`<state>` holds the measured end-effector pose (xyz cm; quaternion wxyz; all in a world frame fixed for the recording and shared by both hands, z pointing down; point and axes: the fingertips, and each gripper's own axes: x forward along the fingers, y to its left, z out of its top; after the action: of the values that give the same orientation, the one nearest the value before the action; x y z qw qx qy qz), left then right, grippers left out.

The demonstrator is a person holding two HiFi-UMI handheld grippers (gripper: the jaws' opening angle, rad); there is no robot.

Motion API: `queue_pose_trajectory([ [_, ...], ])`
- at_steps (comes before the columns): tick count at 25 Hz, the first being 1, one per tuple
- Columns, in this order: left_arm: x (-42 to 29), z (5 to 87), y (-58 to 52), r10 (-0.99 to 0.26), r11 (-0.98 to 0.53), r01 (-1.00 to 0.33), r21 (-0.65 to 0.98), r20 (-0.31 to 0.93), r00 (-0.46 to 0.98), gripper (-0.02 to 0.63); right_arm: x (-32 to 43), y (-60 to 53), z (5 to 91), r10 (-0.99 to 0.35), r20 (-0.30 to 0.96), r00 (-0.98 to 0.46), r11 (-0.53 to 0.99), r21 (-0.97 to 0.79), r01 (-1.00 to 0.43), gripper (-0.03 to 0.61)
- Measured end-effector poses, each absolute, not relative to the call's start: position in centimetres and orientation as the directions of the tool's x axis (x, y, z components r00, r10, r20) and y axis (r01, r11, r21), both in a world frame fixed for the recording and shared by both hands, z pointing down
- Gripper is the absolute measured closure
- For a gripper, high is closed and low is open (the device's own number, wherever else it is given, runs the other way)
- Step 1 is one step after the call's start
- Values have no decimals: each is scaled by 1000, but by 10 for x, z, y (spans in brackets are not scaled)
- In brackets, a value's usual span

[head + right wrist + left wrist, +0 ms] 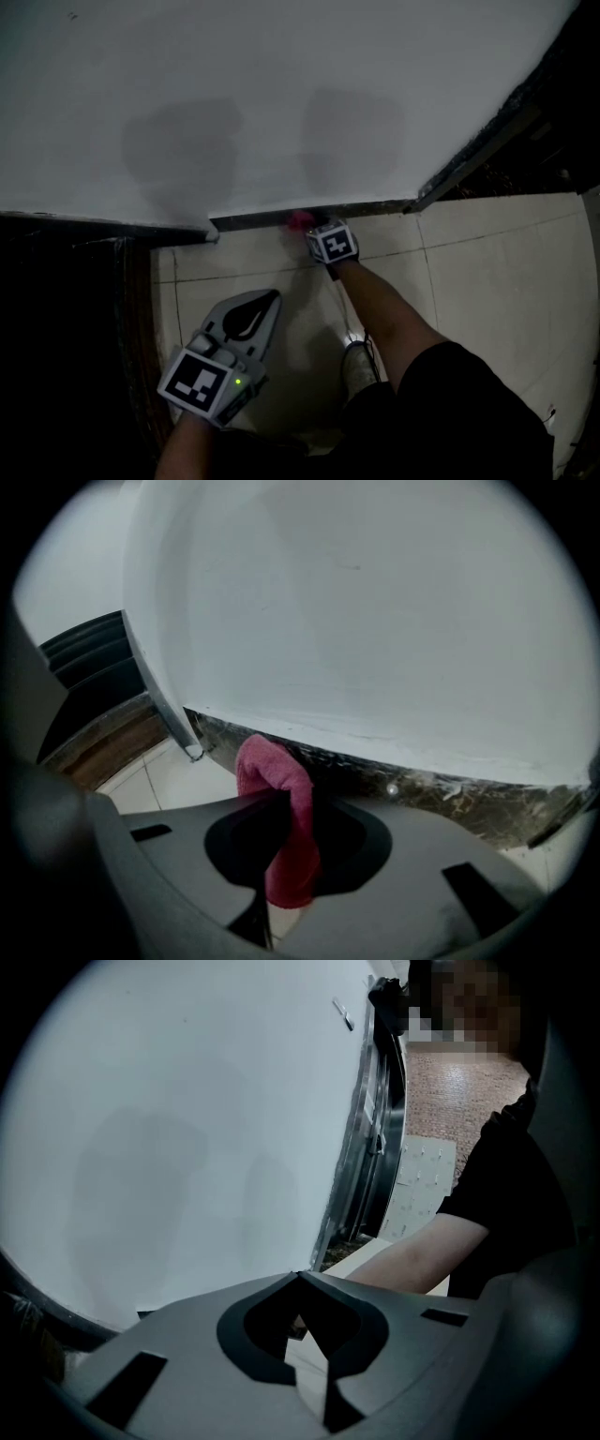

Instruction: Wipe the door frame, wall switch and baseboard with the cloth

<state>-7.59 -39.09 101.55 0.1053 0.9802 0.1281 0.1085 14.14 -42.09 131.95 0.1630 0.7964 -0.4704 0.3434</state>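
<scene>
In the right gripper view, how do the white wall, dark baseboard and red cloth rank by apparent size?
Largest by far: white wall
Then: dark baseboard, a long strip
Smallest: red cloth, although nearest the camera

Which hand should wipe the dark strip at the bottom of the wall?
The right gripper: it holds the pink cloth right at the baseboard. The left gripper is shut, empty and farther back.
</scene>
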Motion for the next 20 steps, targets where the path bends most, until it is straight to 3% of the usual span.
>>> queue_pose_trajectory([
  [20, -61, 1020, -370, 312, -936, 266, 231, 194, 930, 614, 202, -323, 1338, -519, 737, 433, -712, -93, -696, 515],
])
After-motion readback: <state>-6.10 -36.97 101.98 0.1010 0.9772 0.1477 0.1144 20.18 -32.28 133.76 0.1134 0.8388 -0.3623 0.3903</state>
